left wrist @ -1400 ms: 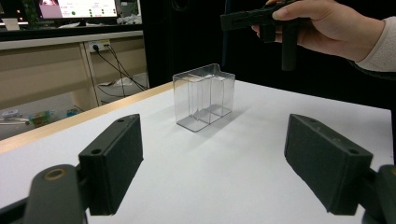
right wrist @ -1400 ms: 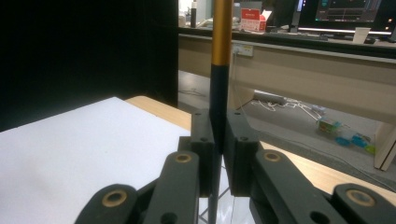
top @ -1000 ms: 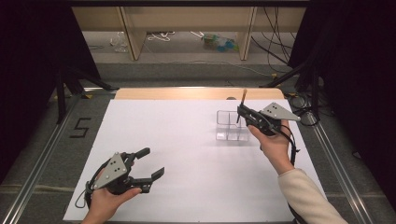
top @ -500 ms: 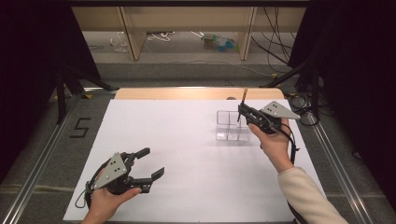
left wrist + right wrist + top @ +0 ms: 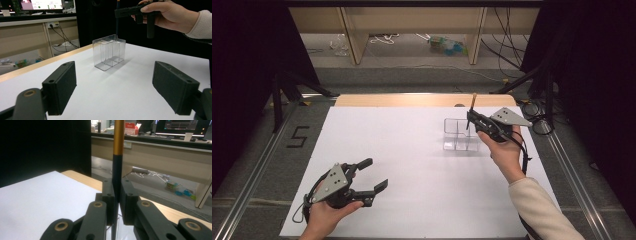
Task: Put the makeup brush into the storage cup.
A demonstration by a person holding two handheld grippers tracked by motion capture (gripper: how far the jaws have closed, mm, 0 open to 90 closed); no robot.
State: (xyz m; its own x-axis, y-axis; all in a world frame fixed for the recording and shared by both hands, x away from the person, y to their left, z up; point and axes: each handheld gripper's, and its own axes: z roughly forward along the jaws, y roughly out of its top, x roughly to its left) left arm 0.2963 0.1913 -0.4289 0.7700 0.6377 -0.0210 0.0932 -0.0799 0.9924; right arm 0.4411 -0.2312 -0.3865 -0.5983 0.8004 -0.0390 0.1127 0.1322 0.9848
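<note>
Right tongs (image 5: 470, 121) clamped on a pen (image 5: 117, 167), held upright just above the clear box (image 5: 460, 134) on the bench (image 5: 412, 150), likely for lowering into a compartment. Left tongs (image 5: 373, 174) wide apart, gripping nothing, parked near the front edge, well clear.

We see the white table top (image 5: 412, 150) lying open between the left gripper (image 5: 371, 176) and the clear divided box (image 5: 460, 134), so a hand could pass there freely. The box itself is the one thing standing on that surface. Above its far right corner the right gripper (image 5: 470, 119) holds a thin stick (image 5: 472, 102) upright, barring that approach from above. Whether the stick's lower end reaches into a compartment, we cannot quite tell.
</note>
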